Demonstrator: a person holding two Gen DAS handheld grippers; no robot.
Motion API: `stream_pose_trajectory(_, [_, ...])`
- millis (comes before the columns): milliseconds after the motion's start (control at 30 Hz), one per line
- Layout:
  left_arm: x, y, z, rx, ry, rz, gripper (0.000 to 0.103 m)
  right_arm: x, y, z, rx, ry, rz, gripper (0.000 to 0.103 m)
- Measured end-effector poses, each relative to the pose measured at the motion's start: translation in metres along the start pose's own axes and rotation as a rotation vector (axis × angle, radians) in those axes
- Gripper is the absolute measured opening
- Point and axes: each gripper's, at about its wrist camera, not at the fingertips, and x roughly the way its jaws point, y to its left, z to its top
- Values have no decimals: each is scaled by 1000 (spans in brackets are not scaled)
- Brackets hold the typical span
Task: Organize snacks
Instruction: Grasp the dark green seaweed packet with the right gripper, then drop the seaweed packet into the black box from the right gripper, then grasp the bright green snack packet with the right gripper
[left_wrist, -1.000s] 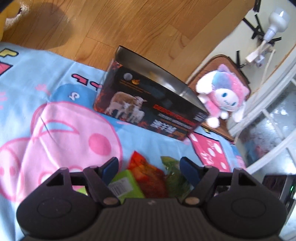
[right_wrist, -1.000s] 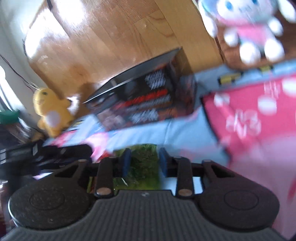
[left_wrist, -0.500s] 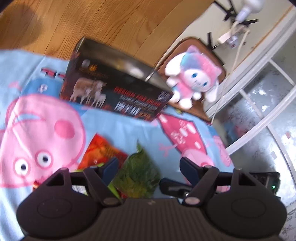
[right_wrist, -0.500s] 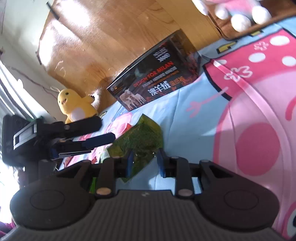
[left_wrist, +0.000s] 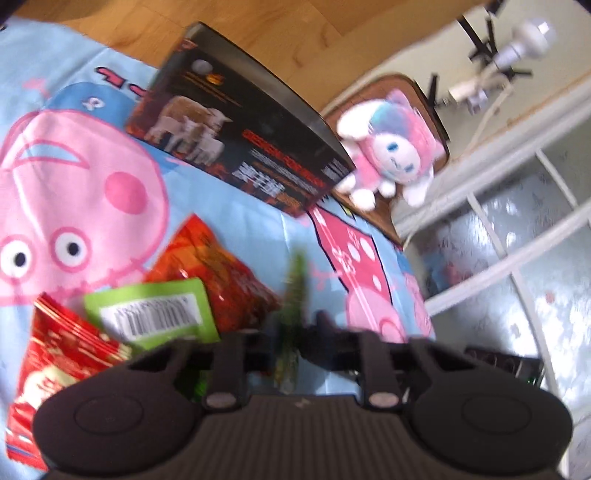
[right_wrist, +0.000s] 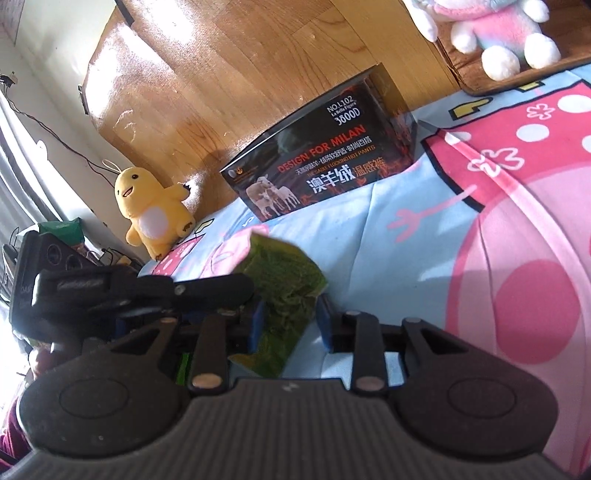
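Snacks are lying in a loose heap at the lower left of the left wrist view, on a cartoon-pig blanket (left_wrist: 229, 218): a red-and-gold packet (left_wrist: 55, 354), a green packet (left_wrist: 155, 310) with its barcode up, and an orange-red bag (left_wrist: 218, 273) partly under it. A dark green snack bag (right_wrist: 284, 291) is sitting between the fingers of the right gripper (right_wrist: 290, 326) at the lower centre of the right wrist view. The blue pads are flanking it closely, but whether they are actually pinching it cannot be told. The left gripper (left_wrist: 291, 332) is meeting the same bag edge-on, seen as a blurred green sliver (left_wrist: 295, 295) at the lower centre of its own view; its fingers are drawn close together around that sliver, though blur is hiding any firm contact. A dark printed box (right_wrist: 325, 170) is resting at the upper middle of the right view, at the blanket's far edge, its upper side angled so that it cannot be seen whether it is open. A yellow plush (right_wrist: 151, 210) and a pink plush (left_wrist: 391, 162) are flanking it. Organizing appears to be barely under way: three packets are lying unsorted, one bag is in hand, and nothing is visibly stowed.
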Motion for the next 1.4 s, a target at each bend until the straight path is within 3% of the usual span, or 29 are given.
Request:
stream_pose_trajectory(100, [-5, 11, 4, -71, -2, -81, 15, 0, 1, -1, 4, 13, 78, 51])
stream_pose_trajectory(167, [-7, 11, 4, -72, -11, -92, 15, 1, 3, 0, 13, 2, 89, 48])
stream_pose_trajectory(333, [-24, -1, 21, -22, -63, -110, 15, -5, 8, 16, 1, -71, 101, 20])
stream_pose_trajectory(400, [-26, -13, 35, 21, -83, -101, 15, -5, 18, 30, -46, -107, 84, 18])
stream_pose_trajectory(567, [-24, -51, 81, 170, -182, -63, 15, 8, 39, 74, -194, -227, 5, 17])
stream_pose_trajectory(667, [-11, -65, 110, 232, -231, -30, 15, 22, 35, 104, -218, -283, -29, 17])
stream_pose_trajectory(800, [21, -61, 132, 256, -238, 61, 16, 50, 28, 127, -268, -311, -135, 17])
stream_pose_trajectory(867, [39, -55, 135, 246, -232, 128, 28, 62, 25, 129, -295, -326, -192, 20])
stream_pose_trajectory(933, [53, -50, 133, 239, -223, 194, 32, 68, 21, 128, -303, -339, -255, 29])
stream_pose_trajectory(1000, [52, -51, 126, 284, -233, 206, 36, 62, 18, 123, -286, -360, -262, 30])
stream_pose_trajectory(1067, [38, -55, 117, 314, -247, 200, 47, 46, 17, 115, -270, -379, -231, 30])
stream_pose_trajectory(1200, [-11, -54, 87, 363, -295, 149, 52, 18, 21, 84, -241, -315, -111, 32])
stream_pose_trajectory(1300, [-38, -39, 57, 346, -296, 183, 55, 18, 18, 57, -183, -153, -45, 35])
stream_pose_trajectory(1400, [-59, -12, 30, 265, -264, 212, 55, 21, 13, 31, -91, -23, 22, 35])
